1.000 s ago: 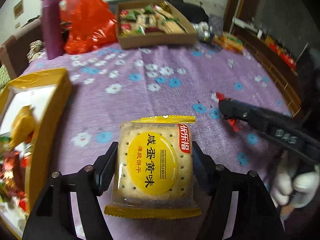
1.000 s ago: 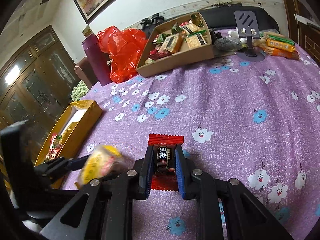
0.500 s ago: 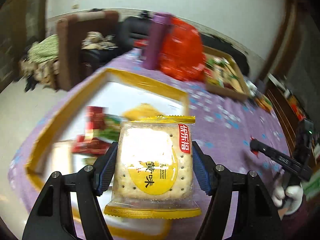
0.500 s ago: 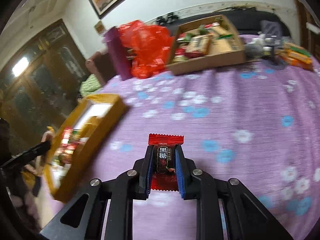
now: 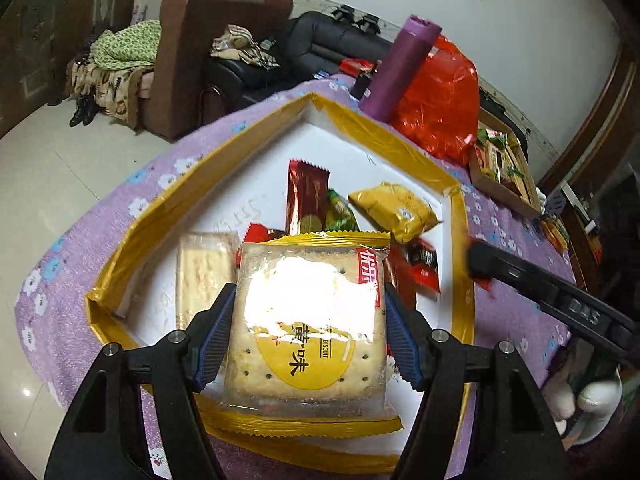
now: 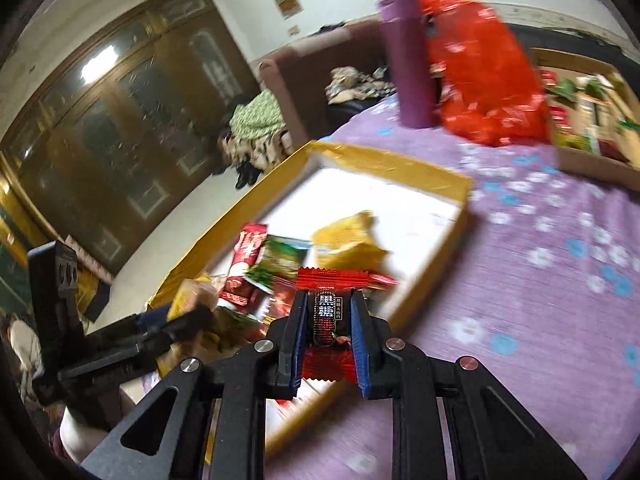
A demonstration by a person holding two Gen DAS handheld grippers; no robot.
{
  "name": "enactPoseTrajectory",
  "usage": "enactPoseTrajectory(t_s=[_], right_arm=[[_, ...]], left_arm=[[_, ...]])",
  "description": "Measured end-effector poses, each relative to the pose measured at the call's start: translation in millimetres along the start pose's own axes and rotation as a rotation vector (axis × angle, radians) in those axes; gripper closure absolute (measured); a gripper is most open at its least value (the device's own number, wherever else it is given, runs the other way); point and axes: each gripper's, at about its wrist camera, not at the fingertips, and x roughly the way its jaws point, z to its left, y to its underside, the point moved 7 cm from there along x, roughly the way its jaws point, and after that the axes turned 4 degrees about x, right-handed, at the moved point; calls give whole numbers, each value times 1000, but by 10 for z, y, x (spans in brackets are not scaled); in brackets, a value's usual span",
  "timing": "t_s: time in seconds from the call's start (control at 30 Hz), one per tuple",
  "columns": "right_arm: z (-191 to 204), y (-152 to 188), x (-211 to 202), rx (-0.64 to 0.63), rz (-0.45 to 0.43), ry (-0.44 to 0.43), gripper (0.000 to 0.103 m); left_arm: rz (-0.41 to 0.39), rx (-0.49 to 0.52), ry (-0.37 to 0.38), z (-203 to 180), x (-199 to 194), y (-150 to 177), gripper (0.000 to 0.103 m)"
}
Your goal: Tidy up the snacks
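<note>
Left tongs (image 5: 308, 336) clamped biscuit pack (image 5: 310, 320) over gold box (image 5: 460, 240); only right view showed right tongs (image 6: 329, 316) clamped on red candy (image 6: 330, 312).

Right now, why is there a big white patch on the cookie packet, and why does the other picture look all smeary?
Left wrist view: light glares off the clear-wrapped square biscuit packet, hiding its print. Right wrist view: motion blur smears the gold-rimmed white tray and red plastic bag; the red-wrapped candy stays sharp. Both views bend like fishbowls.
</note>
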Motion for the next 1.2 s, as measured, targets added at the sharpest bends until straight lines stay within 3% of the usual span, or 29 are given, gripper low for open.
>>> enactPoseTrajectory(t_s=[0.17,0.33,0.43,0.6,0.67,0.93,1.2], right_arm=[[93,-82,387,-22,59,36,83],[23,-236,576,-9,48,77,79],[-15,-327,524,27,25,48,73],[-35,-301,16,45,-72,9,62],[-74,-182,-203,45,-104,16,56],[-344,519,-764,46,-163,83,55],[-800,975,-1018,135,-176,152,53]], left_arm=[[-15,28,4,-40,-62,5,33],[-46,8,22,-24,-200,-27,32],[-59,5,17,-32,-274,-38,32],[-120,39,-24,-139,-479,-79,32],[-146,66,-39,-223,-547,-86,30],[-158,219,-101,-780,-579,114,30],[-151,366,-184,-1336,-509,384,30]])
